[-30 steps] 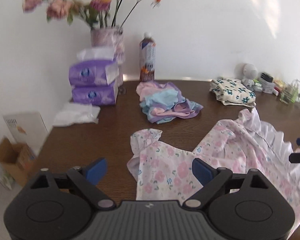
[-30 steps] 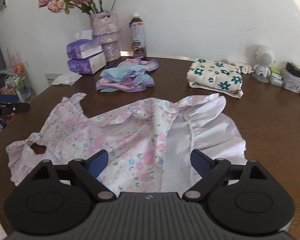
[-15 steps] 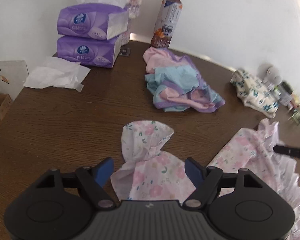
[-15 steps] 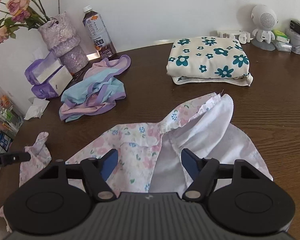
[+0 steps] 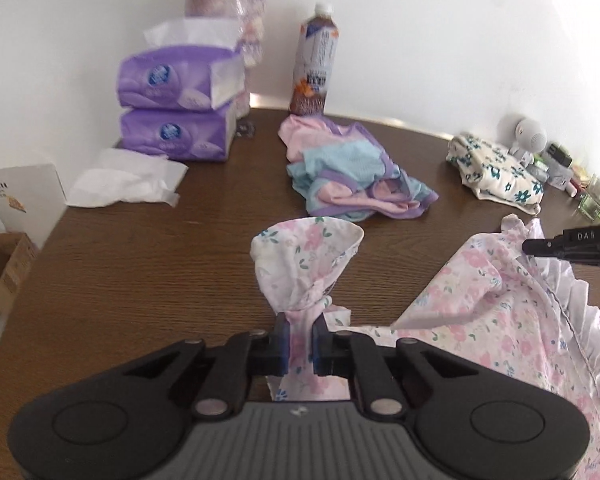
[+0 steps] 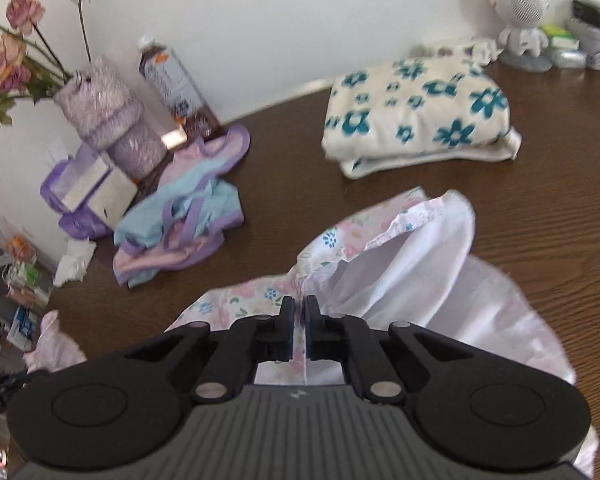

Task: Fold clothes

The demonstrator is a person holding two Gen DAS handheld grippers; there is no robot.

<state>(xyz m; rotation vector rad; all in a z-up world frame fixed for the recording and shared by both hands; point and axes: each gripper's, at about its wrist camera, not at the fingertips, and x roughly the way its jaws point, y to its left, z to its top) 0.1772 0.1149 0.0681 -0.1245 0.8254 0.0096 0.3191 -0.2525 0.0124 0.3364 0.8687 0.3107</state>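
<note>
A pink floral garment (image 5: 496,312) with a white ruffled hem lies on the brown table (image 5: 140,264). My left gripper (image 5: 300,334) is shut on one bunched end of it, and the cloth puffs out above the fingers. My right gripper (image 6: 299,320) is shut on another part of the floral garment (image 6: 400,260), where the white lining folds over. In the left wrist view the right gripper's tip (image 5: 572,246) shows at the right edge, touching the ruffle.
A crumpled pink, blue and purple garment (image 5: 352,172) lies mid-table. A folded cream cloth with teal flowers (image 6: 420,108) sits at the back right. Purple tissue packs (image 5: 176,108), loose tissue (image 5: 124,180), a vase (image 6: 108,116) and a bottle (image 5: 314,64) stand at the back left.
Both grippers have closed from open onto the floral garment. The cloth is now gathered and bunched between each pair of fingers.
</note>
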